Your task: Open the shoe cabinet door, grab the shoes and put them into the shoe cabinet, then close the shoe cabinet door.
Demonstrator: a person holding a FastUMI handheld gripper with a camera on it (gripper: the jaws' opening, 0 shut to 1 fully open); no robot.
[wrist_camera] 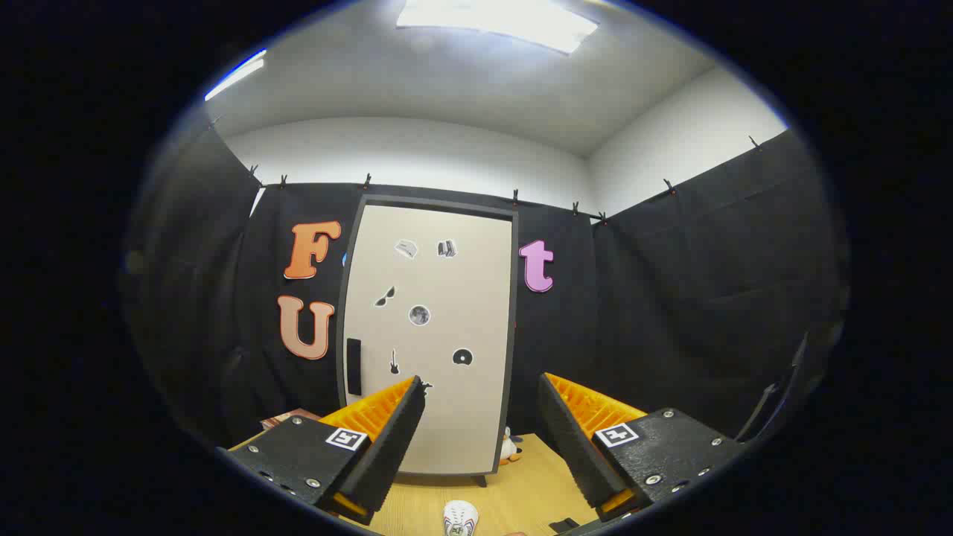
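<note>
The shoe cabinet stands upright at the back of the wooden table, its cream door shut and dotted with small stickers. A dark handle sits low on the door's left edge. My gripper is open, its orange-and-black fingers spread wide in front of the door's lower half, some way short of it. A white shoe with a patterned toe lies on the table below and between the fingers.
A small white-and-orange toy figure stands at the cabinet's lower right corner. The wooden table runs under the fingers. A reddish-brown object lies left of the cabinet behind the left finger.
</note>
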